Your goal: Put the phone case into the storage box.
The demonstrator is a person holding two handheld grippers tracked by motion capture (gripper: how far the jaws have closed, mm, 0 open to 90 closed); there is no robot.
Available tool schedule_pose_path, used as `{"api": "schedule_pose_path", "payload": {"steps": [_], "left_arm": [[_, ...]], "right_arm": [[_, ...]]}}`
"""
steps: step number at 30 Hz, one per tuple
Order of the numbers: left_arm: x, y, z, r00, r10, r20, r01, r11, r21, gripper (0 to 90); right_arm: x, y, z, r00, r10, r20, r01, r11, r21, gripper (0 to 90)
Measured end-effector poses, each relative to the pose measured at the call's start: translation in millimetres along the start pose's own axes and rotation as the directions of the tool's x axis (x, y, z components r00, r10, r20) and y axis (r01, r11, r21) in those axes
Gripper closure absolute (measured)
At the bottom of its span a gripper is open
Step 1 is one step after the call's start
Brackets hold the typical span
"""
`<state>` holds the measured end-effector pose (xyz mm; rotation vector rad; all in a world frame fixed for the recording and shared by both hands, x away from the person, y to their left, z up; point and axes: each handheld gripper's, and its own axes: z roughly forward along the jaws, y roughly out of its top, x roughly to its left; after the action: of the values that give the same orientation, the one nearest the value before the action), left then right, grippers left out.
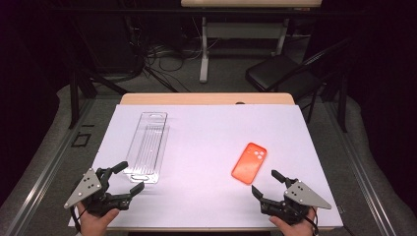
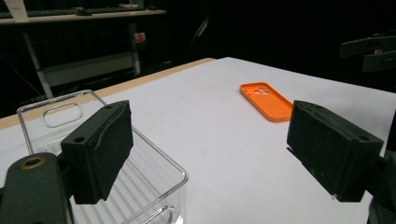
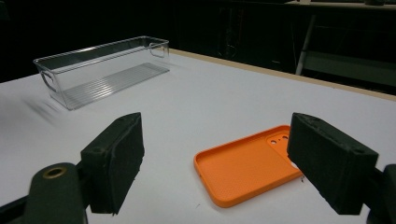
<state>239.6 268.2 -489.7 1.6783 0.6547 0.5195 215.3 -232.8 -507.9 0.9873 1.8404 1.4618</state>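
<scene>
Both my grippers wait at the near edge, jaws spread and holding nothing.

Nearest me, my left gripper sits released at the near left of the white table, just beside the near end of the clear plastic bin; my right gripper is likewise released at the near right. Just beyond its jaws lies the orange phone case, hollow side up, flat on the white surface, well apart from the bin. Farther back I see a black chair on the floor.

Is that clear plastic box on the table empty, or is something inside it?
Empty: the clear bin shows only its bare ribbed floor; the orange phone case lies outside on the table.
</scene>
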Motion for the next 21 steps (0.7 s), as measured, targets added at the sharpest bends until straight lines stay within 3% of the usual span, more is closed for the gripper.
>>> {"api": "schedule_pose_path", "payload": {"steps": [9, 21], "left_arm": [[-0.4, -1.2, 2.8, 0.9999, -0.009, 0.013, 0.009, 0.9998, 0.020, 14.7], [-4.3, -4.0, 11.1, 0.9988, -0.020, 0.046, 0.016, 0.9968, 0.079, 15.3]], "right_arm": [[0.4, -0.3, 0.9, 1.0000, -0.004, 0.002, 0.004, 1.000, 0.011, 18.7], [0.4, -4.9, 7.9, 1.0000, 0.004, -0.003, -0.003, 0.996, 0.084, 22.6]]}}
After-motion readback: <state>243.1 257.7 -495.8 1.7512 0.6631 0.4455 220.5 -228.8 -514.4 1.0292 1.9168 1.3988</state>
